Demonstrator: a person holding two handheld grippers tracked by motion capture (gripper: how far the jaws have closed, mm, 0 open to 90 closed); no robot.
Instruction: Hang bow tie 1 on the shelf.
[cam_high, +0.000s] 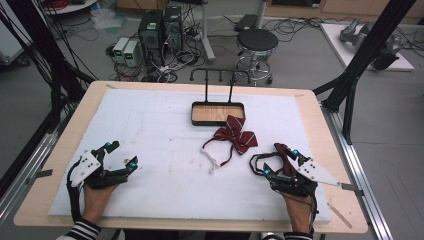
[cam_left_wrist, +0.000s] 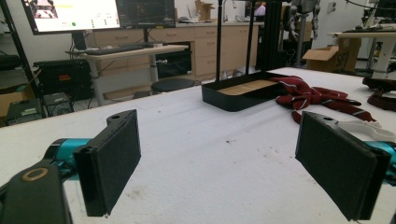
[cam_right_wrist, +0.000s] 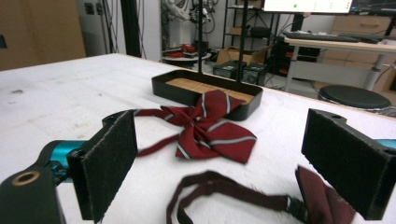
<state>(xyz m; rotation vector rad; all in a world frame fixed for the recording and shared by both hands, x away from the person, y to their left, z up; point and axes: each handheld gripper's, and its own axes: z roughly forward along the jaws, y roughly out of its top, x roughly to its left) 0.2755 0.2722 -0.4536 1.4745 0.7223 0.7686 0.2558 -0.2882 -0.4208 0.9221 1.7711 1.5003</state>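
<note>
While gaping, right claw (cam_high: 281, 161) straddles the dark bow tie (cam_right_wrist: 261, 198).

A: What sits between the right gripper (cam_right_wrist: 219, 168) jaws?

B: They stand wide apart, gripping nothing. A dark red strap (cam_right_wrist: 224, 189) loops on the white table cover (cam_right_wrist: 56, 93) between them, running to a dark red cloth piece (cam_right_wrist: 322, 200) by the right-hand jaw.

A: And farther off?

B: A striped red bow tie (cam_right_wrist: 205, 126) lies touching the black tray (cam_right_wrist: 187, 93) with its wooden floor; two black posts (cam_right_wrist: 243, 42) rise from the tray
</note>
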